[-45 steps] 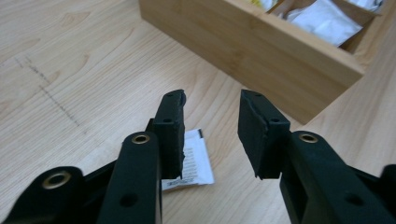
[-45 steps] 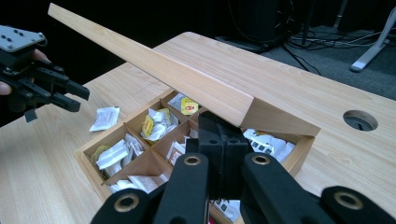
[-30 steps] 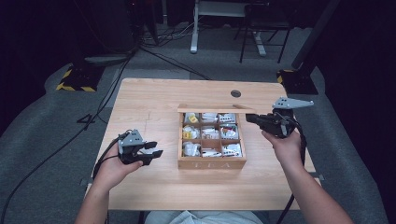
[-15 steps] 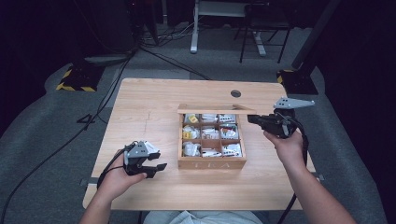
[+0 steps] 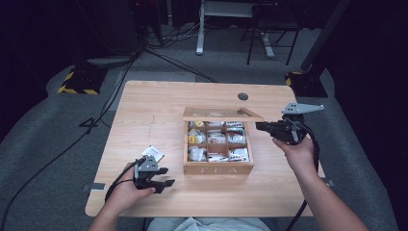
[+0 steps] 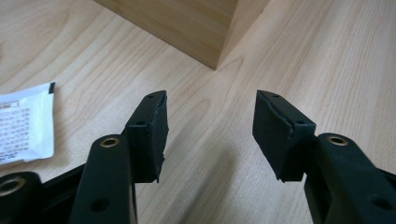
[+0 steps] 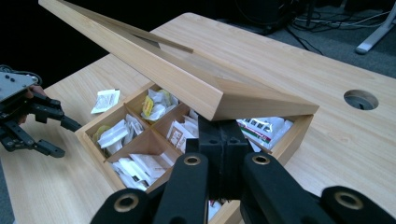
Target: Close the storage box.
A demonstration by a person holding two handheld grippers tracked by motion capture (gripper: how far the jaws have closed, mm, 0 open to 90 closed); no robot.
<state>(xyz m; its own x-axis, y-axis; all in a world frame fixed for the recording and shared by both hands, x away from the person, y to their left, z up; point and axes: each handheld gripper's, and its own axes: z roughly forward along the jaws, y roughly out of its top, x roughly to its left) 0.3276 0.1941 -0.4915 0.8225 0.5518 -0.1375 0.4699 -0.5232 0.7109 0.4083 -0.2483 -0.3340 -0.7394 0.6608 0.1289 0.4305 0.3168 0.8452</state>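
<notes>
While the right claw (image 7: pixel 219 154) sits closed under the tea box (image 5: pixel 217 167) lid (image 7: pixel 187 79) (propped up), the left claw (image 6: pixel 210 130) gapes empty above the worktop (image 6: pixel 327 56), beside a sachet (image 6: pixel 23 123)

Free room: broad bare strip of the surface (image 5: pixel 144 110) along the left edge and far-left corner; a narrower bare strip along the near edge, in front of the wooden tea box (image 5: pixel 218 167); bare wood between the box and the far edge, broken by one round cable hole (image 5: pixel 243 96).

Obstacles: the tea box, mid-surface, slightly right of centre, its lid (image 7: pixel 177 74) tilted up and overhanging the far compartments; one loose white sachet (image 5: pixel 153 153) left of the box, near the near-left corner; the left hand-held gripper (image 5: pixel 161 177), jaws apart, just beside it; the right hand-held gripper (image 5: pixel 260 126), jaws together, at the box's right side under the lid edge.
</notes>
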